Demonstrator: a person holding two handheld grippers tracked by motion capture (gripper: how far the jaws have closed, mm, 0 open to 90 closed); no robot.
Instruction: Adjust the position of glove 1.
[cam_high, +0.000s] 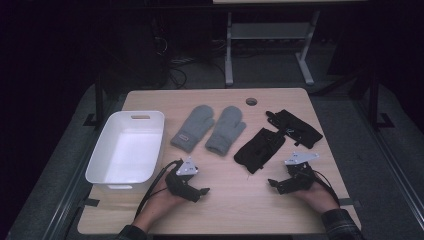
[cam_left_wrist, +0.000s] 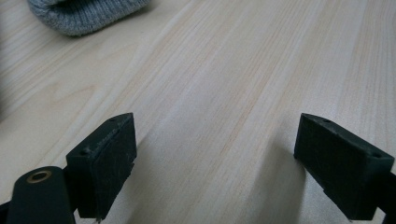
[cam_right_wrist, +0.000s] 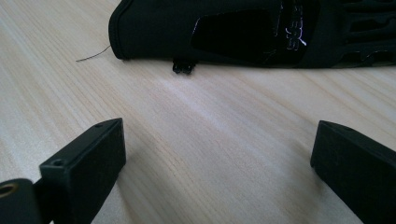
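Grippers rest low on table (cam_high: 235, 210), both wide, empty: left gripper (cam_high: 204, 191) near grey mittens (cam_high: 210, 129), right gripper (cam_high: 271, 183) facing black glove (cam_right_wrist: 224, 30). Probably bin-bound (cam_high: 127, 150); pinch cuff edge squarely.

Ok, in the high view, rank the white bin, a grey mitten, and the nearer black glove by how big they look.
1. white bin, clearly largest.
2. and 3. right grey mitten and nearer black glove: they look about the same size, too alike to rank.

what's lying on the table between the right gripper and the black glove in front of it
Nothing: in the right gripper view, only bare wooden table lies between the open right gripper and the black glove.
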